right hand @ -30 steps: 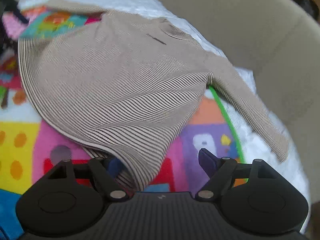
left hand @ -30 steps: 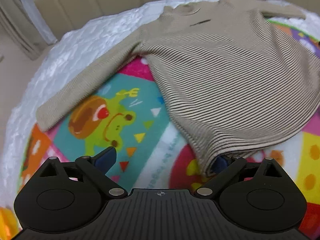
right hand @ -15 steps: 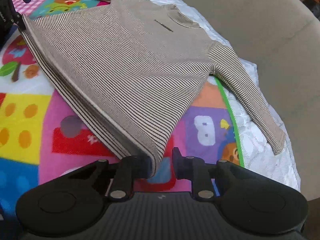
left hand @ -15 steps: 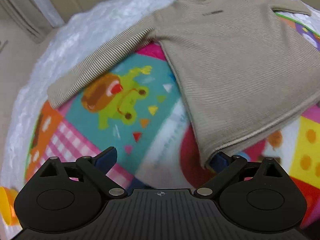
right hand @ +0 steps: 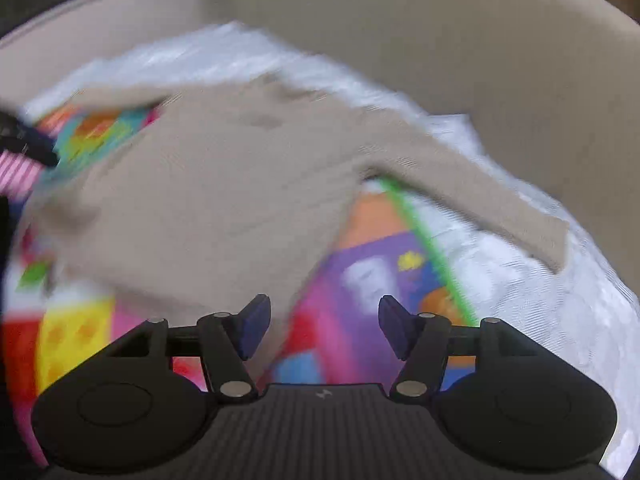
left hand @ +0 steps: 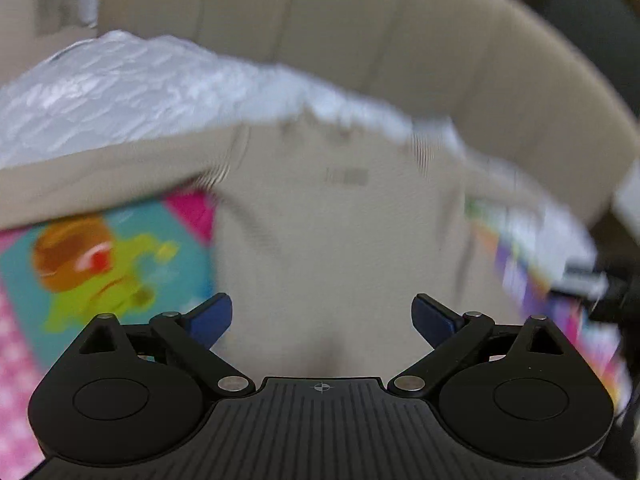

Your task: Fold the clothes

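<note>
The beige finely striped long-sleeved sweater [left hand: 332, 240] lies spread on a bright cartoon play mat [left hand: 120, 252], sleeves out, no fold visible yet. Left gripper [left hand: 322, 316] gapes empty above it. The right gripper [right hand: 324, 326], just reopened, is empty too.

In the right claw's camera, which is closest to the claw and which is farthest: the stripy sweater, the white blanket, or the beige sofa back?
1. Stripy sweater: its hem lies just ahead of the right claw, to the left.
2. White blanket: beyond, right and behind.
3. Beige sofa back: farthest, across the top.
</note>
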A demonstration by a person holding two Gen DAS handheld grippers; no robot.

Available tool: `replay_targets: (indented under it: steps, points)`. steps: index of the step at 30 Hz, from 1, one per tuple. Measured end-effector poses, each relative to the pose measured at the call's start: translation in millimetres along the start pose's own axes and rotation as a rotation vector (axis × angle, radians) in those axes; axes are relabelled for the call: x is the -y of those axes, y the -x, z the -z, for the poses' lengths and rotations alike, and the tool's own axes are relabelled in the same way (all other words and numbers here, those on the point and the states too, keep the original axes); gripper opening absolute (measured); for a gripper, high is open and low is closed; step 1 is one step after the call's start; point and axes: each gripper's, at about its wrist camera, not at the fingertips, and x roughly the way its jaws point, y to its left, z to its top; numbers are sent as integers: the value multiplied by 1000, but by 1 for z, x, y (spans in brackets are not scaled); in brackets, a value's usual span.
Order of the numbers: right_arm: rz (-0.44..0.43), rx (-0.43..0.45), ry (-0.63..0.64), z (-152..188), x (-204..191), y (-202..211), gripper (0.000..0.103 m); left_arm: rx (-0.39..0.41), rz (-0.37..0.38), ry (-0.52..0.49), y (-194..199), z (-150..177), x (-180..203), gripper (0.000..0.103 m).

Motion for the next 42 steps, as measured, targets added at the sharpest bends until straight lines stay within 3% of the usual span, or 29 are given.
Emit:
replay_targets:
  steps: [3,7,12,16,19,21,24,27,33,39,42]
  points:
    - [95,59,-188,-10,40,-29,60,103,65,142,-28,-15,-4,101]
    - [266,127,-360,-16,96,-65,59,189,49,178,-61,-23,-12,102]
    - [449,167,-485,-13,164,-106,43,145,58,198,-86,-19,-35,102]
    - [472,165,-598,-8,201,-129,43,131,73,257,-94,-18,-49,103]
    - [443,159,-640,-5,212,-142,40,146,95,264,-93,-17,-53,103]
    - [426,156,-620,-8,209,-146,31,147,101,273,-93,-17,-55,103]
    - [444,155,-539,-19,200,-139,7,147,112,286,-92,-16,-59,103]
    - [436,169,-466,-40,189,-122,5,157,114,291,-88,-17,-62,103]
    - [412,277,-271,-114,131,-64,4,206,70,332,-71,-21,-77,103]
    - [311,386,-106,-192,40,-28,4,256,-97,342,-53,-27,-95,103]
    - [253,418,-30,-224,-11,-22,4,230,-128,377,-51,-28,-106,103]
